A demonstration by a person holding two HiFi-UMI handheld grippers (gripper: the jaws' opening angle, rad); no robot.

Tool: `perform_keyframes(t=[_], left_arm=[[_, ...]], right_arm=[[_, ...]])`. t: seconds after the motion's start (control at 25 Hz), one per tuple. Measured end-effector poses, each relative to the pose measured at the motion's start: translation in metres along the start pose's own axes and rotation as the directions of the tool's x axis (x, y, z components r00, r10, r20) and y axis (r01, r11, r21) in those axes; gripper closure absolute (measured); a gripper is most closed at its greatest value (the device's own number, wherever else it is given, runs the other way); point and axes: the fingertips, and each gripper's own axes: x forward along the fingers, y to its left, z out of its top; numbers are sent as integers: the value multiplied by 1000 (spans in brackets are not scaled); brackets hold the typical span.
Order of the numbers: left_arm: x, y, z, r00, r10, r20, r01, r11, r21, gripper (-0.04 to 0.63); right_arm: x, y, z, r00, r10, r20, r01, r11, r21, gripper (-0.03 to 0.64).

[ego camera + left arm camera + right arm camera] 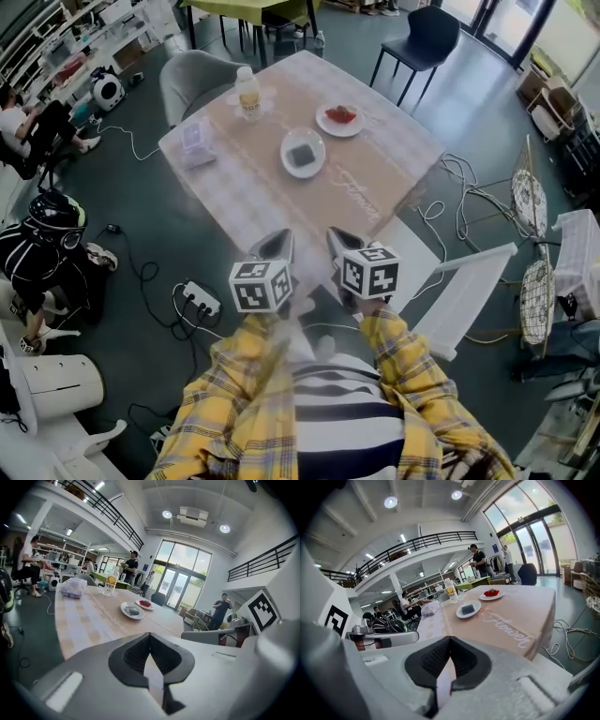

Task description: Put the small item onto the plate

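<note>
Both grippers hang close to the person's chest, short of the table's near corner. My left gripper (280, 236) (150, 637) is shut with nothing in it. My right gripper (337, 234) (449, 641) is also shut and empty. Far ahead on the table (375, 192) stands a white plate (303, 169) (124, 611) (461, 614) with a small dark grey block (302, 155) (133, 611) (468, 608) on it. Behind it, a second plate (339, 128) (140, 605) (493, 596) carries red pieces (341, 115) (491, 592).
A bottle (247, 94) and a clear plastic pack (195, 139) stand at the table's far left. A grey armchair (192, 80) and a black chair (427, 37) sit behind the table. A power strip (202, 300) and cables lie on the floor; a white bench (464, 291) stands at right.
</note>
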Motion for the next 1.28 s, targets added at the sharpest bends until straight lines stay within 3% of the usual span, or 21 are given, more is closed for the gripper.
perform_keyframes(t=[0.76, 1.28], left_arm=[[-76, -28, -33, 999, -5, 34, 5, 1000, 10, 594], [-91, -22, -45, 999, 12, 37, -12, 1000, 2, 594]], right_arm=[[-72, 19, -38, 999, 32, 42, -31, 999, -41, 618], [-80, 31, -50, 998, 44, 43, -42, 998, -56, 618]])
